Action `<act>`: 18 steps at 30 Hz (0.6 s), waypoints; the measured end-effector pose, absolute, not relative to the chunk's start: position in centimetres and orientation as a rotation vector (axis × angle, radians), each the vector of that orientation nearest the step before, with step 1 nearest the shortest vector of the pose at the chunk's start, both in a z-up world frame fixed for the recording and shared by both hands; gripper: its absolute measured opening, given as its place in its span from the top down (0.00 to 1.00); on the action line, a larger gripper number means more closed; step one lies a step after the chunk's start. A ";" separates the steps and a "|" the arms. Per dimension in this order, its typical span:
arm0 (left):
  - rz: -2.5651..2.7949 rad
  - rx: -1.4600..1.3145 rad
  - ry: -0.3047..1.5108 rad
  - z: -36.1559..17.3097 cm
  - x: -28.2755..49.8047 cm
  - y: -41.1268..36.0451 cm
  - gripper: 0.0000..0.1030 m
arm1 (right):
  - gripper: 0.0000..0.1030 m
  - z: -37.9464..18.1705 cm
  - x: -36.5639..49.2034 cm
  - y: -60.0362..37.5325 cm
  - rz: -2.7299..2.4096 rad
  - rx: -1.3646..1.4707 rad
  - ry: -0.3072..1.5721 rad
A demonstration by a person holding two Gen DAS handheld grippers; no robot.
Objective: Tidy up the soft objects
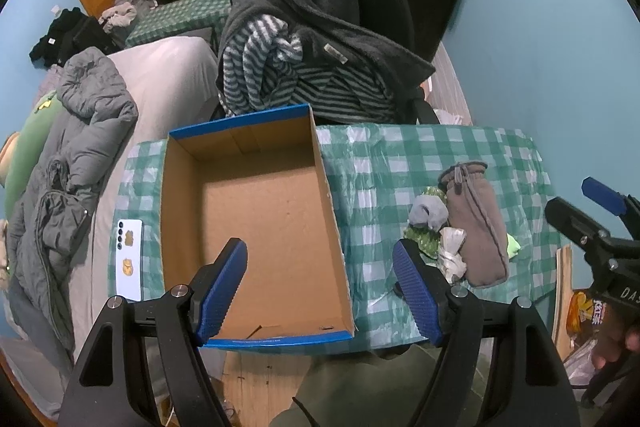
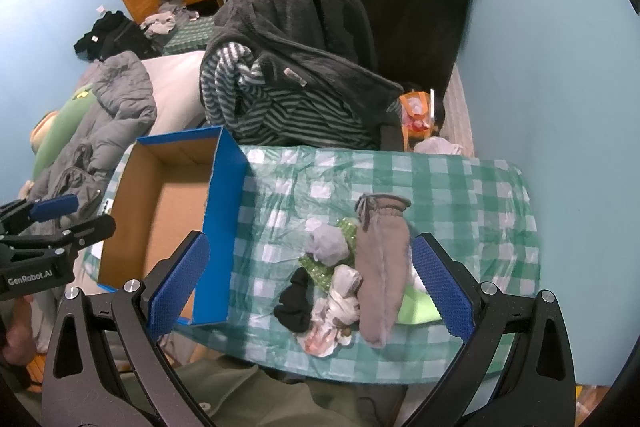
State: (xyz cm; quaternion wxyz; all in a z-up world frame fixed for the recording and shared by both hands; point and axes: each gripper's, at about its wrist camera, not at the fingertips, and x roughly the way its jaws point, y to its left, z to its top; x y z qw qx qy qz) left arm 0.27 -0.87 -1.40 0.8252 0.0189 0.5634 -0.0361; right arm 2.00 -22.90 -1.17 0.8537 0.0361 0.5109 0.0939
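We see a worktop (image 2: 460, 187) covered in a green-and-white checked plastic cloth. On its left part stands an open cardboard box with blue outer walls (image 1: 256, 211), with nothing inside. A white smartphone (image 1: 129, 259) lies flat on the cloth just left of the box.

To the right of the box sits a small heap of soft things, touching one another: a long brown-grey knitted mitten (image 2: 380, 267), a balled pale grey sock (image 2: 328, 245), a black sock (image 2: 295, 301), a crumpled white cloth (image 2: 342, 293), a green patterned fabric (image 2: 320, 273) beneath them, and a lime-green piece (image 2: 418, 309) under the mitten.

Our left claw (image 1: 320, 287) hovers over the near end of the box, its blue-padded fingers wide apart and holding nothing. Our right claw (image 2: 310, 289) hangs above the heap, fingers also spread wide, empty.

Behind the worktop, a chair carries a dark fleece jacket (image 1: 320, 7) and a striped garment (image 1: 280, 79).
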 end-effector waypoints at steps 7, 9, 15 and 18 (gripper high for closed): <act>-0.087 0.040 1.229 -2.3 1.0 -1.3 0.26 | 0.02 -1.5 1.6 -25.0 0.167 0.094 1.083; -0.089 0.034 1.232 -2.5 1.3 -1.5 0.26 | 0.02 -1.7 1.5 -25.6 0.159 0.097 1.088; -0.111 0.040 1.236 -3.2 1.9 -2.9 0.26 | 0.02 -2.7 1.7 -27.2 0.138 0.084 1.111; -0.119 0.077 1.236 -3.8 2.2 -3.9 0.26 | 0.02 -3.5 2.0 -28.2 0.133 0.089 1.129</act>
